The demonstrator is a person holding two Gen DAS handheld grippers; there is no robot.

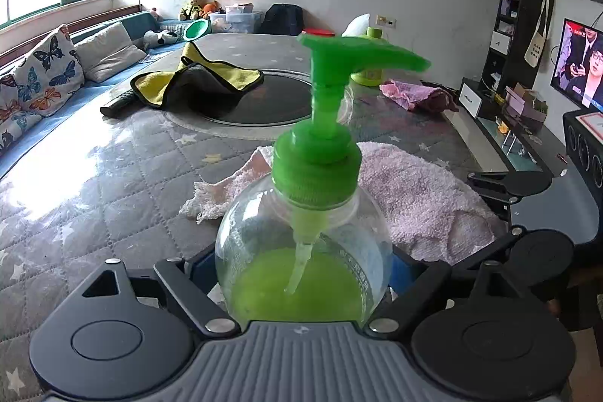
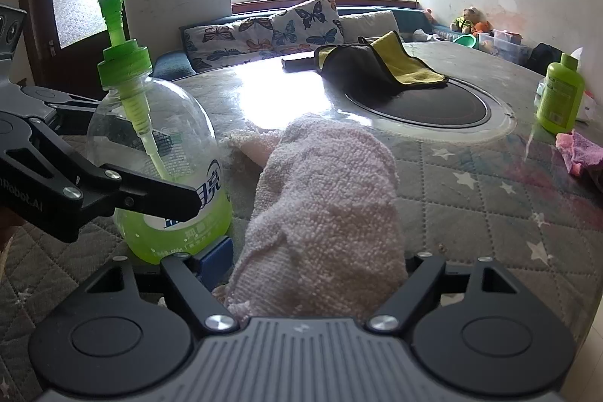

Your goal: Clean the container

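Note:
A clear round pump bottle (image 1: 301, 251) with a green pump head and green liquid in its bottom stands upright on the quilted table cover (image 1: 113, 194). My left gripper (image 1: 301, 270) is shut on the bottle's lower body, its blue pads against both sides. The right wrist view shows the same bottle (image 2: 158, 138) at the left, with a left finger (image 2: 150, 192) across its label. A pale pink towel (image 2: 324, 194) bulges between the fingers of my right gripper (image 2: 316, 262), which is shut on it. The towel (image 1: 414, 191) lies just right of the bottle, close beside it.
A yellow and grey cloth (image 1: 196, 81) lies across the round black inset (image 1: 271, 100) at the table's middle. A small green bottle (image 2: 559, 92) and a purple-pink rag (image 2: 576, 149) sit at the far right. A remote (image 1: 117, 104), sofa cushions and a TV (image 1: 580, 70) surround the table.

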